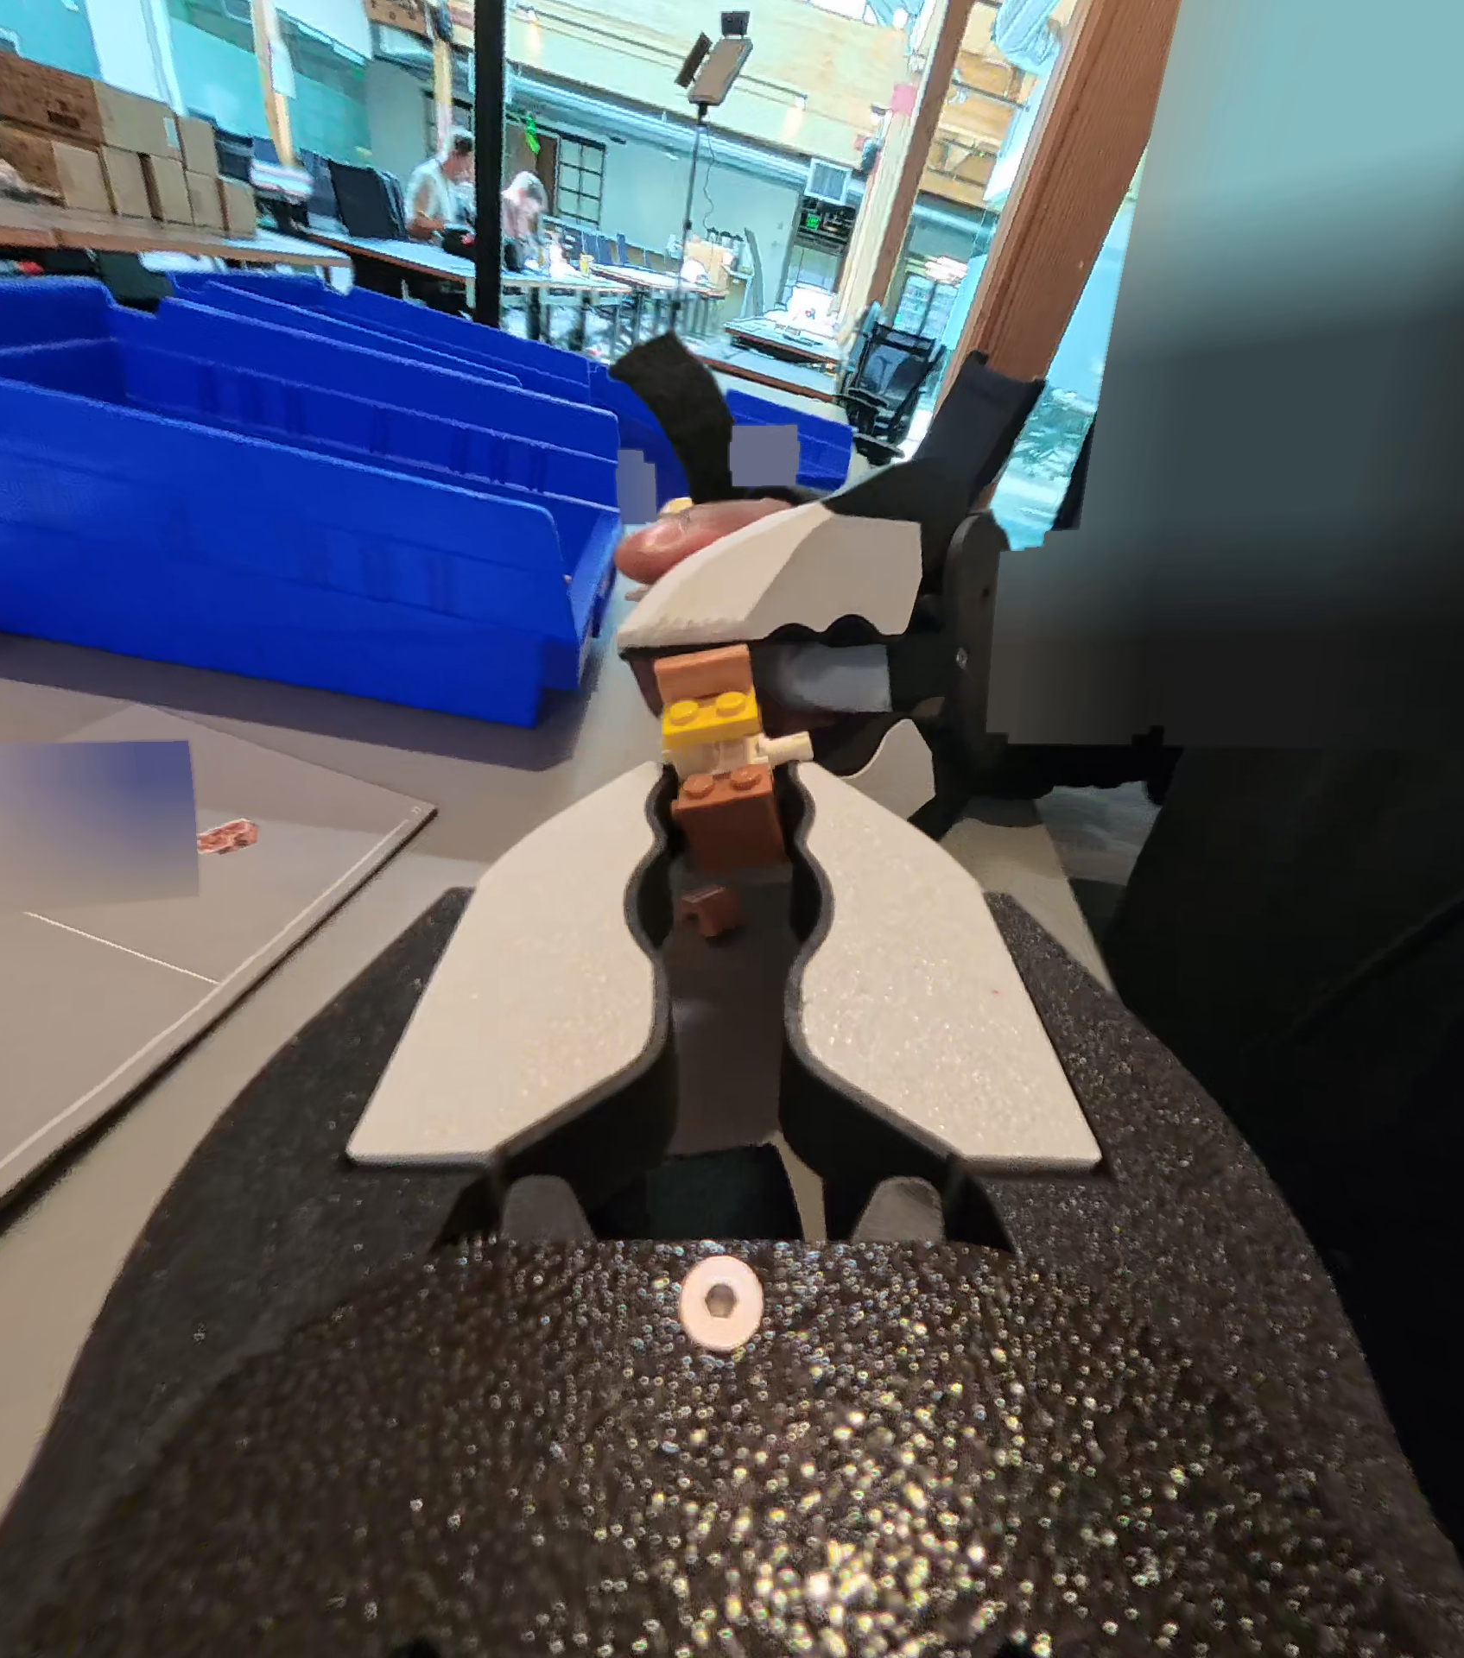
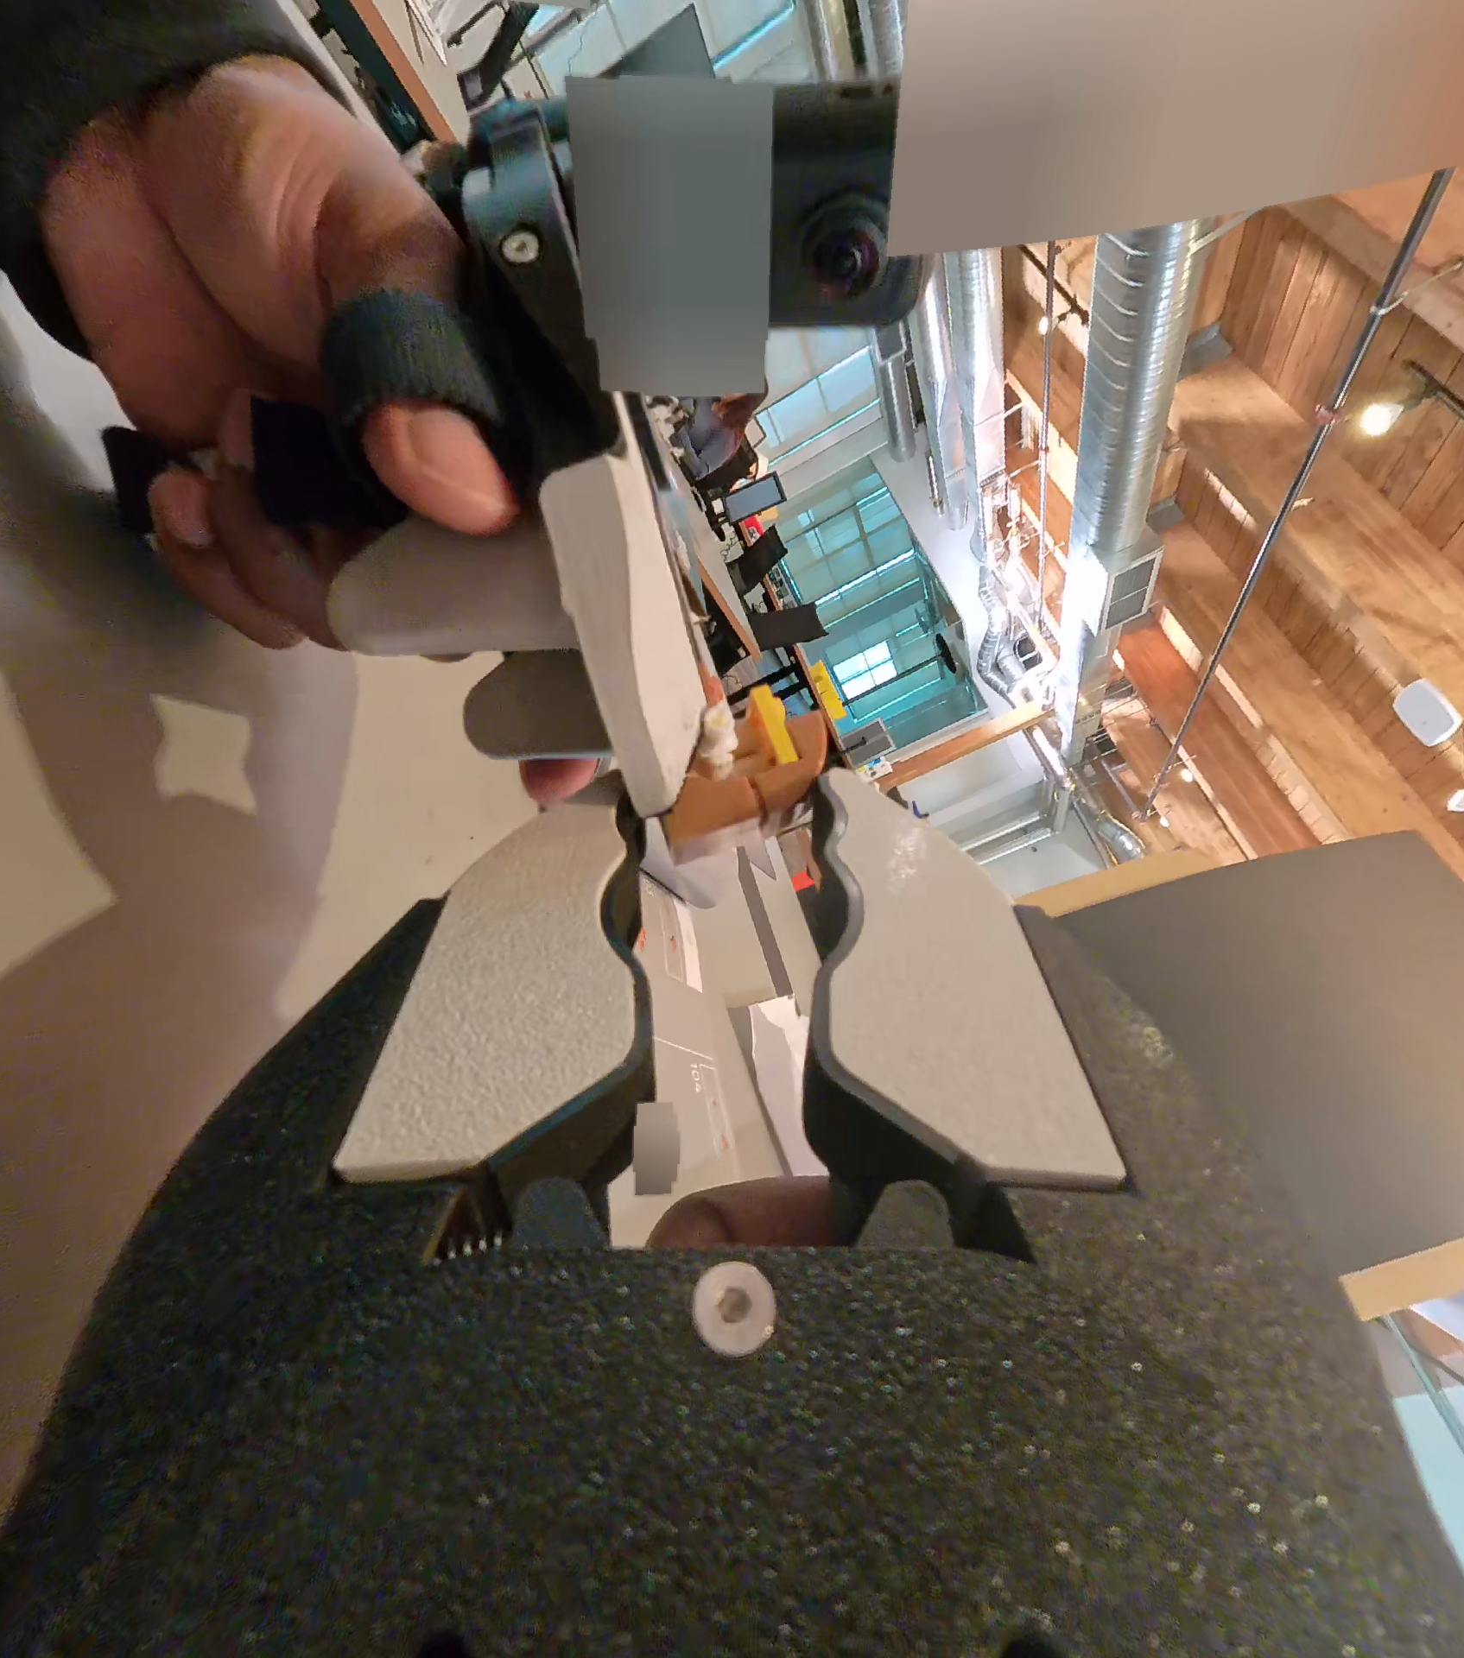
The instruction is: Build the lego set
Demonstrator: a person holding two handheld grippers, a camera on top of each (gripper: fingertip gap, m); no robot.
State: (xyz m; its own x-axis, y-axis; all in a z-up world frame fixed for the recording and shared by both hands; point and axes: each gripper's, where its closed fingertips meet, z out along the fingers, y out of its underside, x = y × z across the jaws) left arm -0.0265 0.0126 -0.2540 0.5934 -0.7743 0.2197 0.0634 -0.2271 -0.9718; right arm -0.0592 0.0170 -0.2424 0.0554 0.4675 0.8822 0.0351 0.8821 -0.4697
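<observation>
A small brick assembly (image 1: pixel 714 727) is held up between both grippers: a dark brown brick (image 1: pixel 728 825) at the bottom, a white piece with a peg, a yellow plate (image 1: pixel 710 718), and a light brown brick (image 1: pixel 701 668) on top. My left gripper (image 1: pixel 723 789) is shut on the dark brown brick. My right gripper (image 1: pixel 737 700) comes in from the right, its upper finger (image 1: pixel 764 574) pressing on the light brown brick. In the right wrist view my right gripper (image 2: pixel 728 816) is closed around the assembly (image 2: pixel 764 781), and a finger (image 2: pixel 620 628) of the left gripper overlaps it.
Blue bins (image 1: pixel 261 502) stand in a row at the left. A grey sheet (image 1: pixel 127 942) lies on the grey table, and a small brown piece (image 1: pixel 710 911) lies below the jaws. A hand (image 2: pixel 261 269) holds the left gripper. A wooden post (image 1: pixel 1060 179) stands behind. Both grippers' tips are close together, under 4 cm apart.
</observation>
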